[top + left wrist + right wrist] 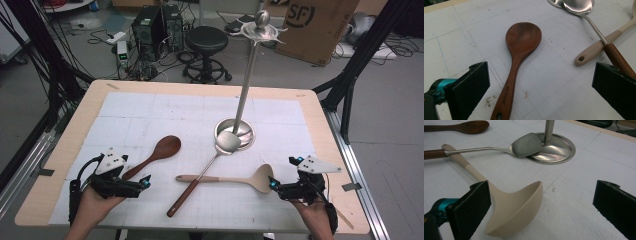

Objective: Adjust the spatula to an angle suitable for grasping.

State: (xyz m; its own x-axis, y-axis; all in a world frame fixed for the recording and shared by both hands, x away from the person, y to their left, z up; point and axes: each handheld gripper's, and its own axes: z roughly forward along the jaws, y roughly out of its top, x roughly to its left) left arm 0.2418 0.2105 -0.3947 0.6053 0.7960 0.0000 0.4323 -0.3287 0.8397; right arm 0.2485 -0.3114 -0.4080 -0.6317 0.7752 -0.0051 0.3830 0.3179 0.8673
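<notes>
- The left gripper [146,181] sits near the bench's [65,150] front left corner, jaws spread wide with nothing between them; the wooden spoon [517,60] lies flat just ahead, its handle end running between the jaws.
- The right gripper [271,183] rests near the front right corner, jaws likewise spread and holding nothing; the beige ladle [511,207] lies on its side, bowl just in front of them.
- The metal spoon [207,165] crosses over the ladle's handle, its bowl resting on the stand's dish-like base [246,131], mid-bench.
</notes>
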